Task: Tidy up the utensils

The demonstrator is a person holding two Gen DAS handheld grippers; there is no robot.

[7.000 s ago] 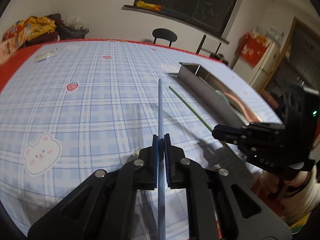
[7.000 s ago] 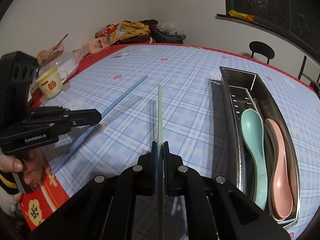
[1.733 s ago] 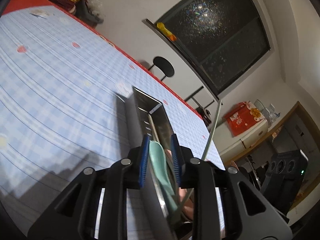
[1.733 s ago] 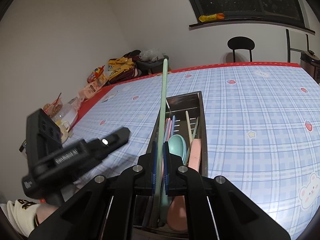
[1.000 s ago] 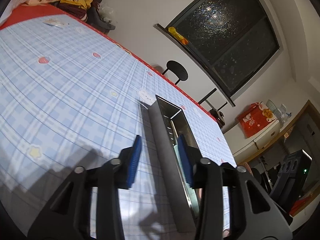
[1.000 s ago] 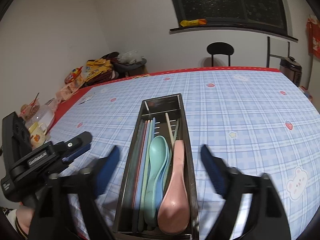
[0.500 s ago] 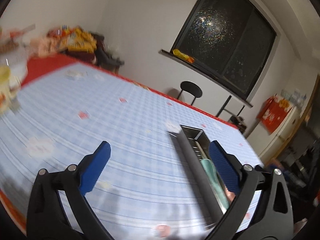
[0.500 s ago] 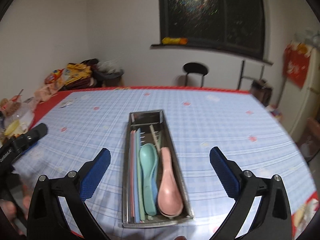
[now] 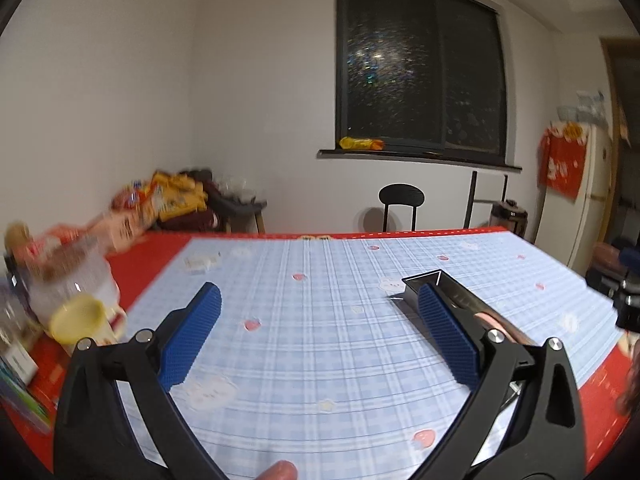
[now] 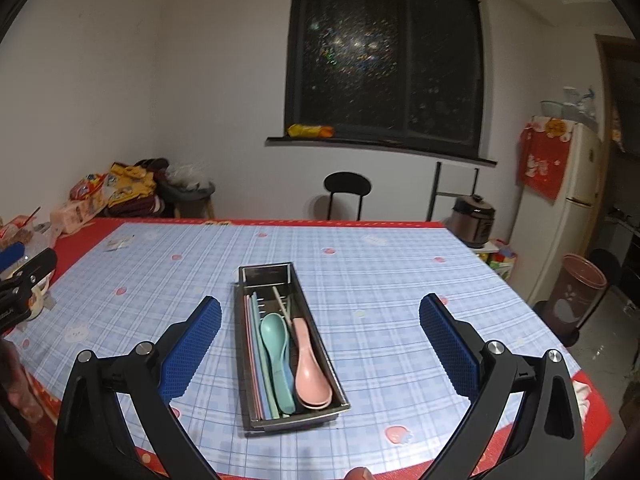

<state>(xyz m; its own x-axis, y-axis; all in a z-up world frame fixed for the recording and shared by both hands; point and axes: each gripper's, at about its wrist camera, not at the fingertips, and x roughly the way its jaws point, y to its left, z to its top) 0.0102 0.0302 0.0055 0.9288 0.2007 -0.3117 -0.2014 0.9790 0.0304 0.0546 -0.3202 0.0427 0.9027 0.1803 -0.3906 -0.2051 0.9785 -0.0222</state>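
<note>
A steel utensil tray (image 10: 289, 269) lies lengthwise in the middle of the blue checked tablecloth (image 10: 400, 300). In it are a teal spoon (image 10: 274, 332), a pink spoon (image 10: 310, 376) and several chopsticks (image 10: 256, 344) along its left side. My right gripper (image 10: 320, 308) hangs above and in front of the tray, jaws wide open and empty. My left gripper (image 9: 319, 296) is also open and empty, high over the table left of the tray (image 9: 424, 280), whose near part hides behind its right finger. In the right wrist view the left gripper (image 10: 28, 268) shows at the left edge.
A yellow mug (image 9: 84, 320) and a clear jar (image 9: 68, 276) stand on the table's red left border. Snack packets (image 10: 116, 184) pile at the far left corner. Beyond the table are a black chair (image 10: 347, 188), a rice cooker (image 10: 474, 220), a fridge (image 10: 560, 200) and a bin (image 10: 576, 292).
Both grippers have risen and drawn back from the tray, so more of the table shows. The left jaws spread from half open to wide, and the left view has rolled level.
</note>
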